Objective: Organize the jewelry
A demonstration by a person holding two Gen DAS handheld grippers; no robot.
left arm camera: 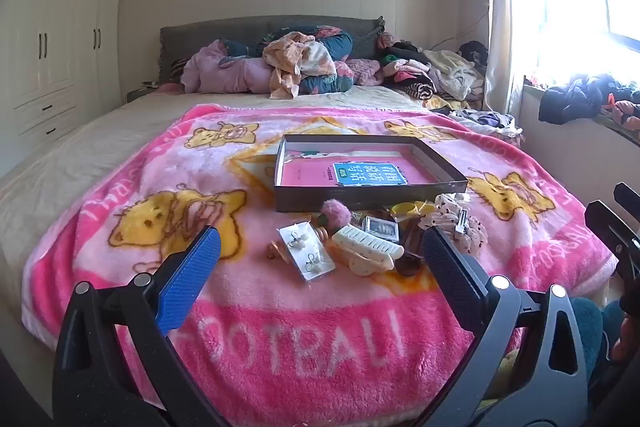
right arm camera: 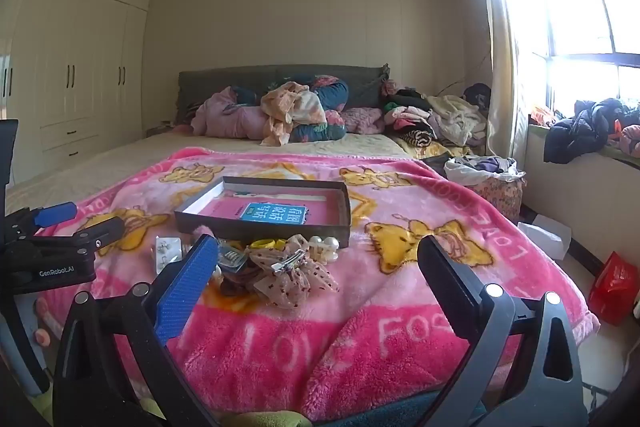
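Note:
A shallow dark box (left arm camera: pixel 372 197) with a pink book inside lies on the pink blanket (left arm camera: pixel 280 327); it also shows in the right wrist view (right arm camera: pixel 264 227). In front of it lies a pile of accessories: an earring card (left arm camera: pixel 307 251), a cream hair claw (left arm camera: pixel 370 249), a pink pom-pom (left arm camera: pixel 337 213), a yellow ring (left arm camera: pixel 408 207) and a dotted bow clip (right arm camera: pixel 292 275) with pearls (right arm camera: pixel 326 247) behind it. My left gripper (left arm camera: pixel 320 247) is open and empty, hovering before the pile. My right gripper (right arm camera: pixel 320 259) is open and empty, just short of the bow clip.
The blanket covers the foot of a bed; piled clothes (left arm camera: pixel 304 67) sit by the headboard. Wardrobes (left arm camera: pixel 60 39) stand left, a window ledge with clothes (right arm camera: pixel 592 131) right. A red bag (right arm camera: pixel 612 287) lies on the floor. The left gripper's body (right arm camera: pixel 52 251) shows at the right view's left edge.

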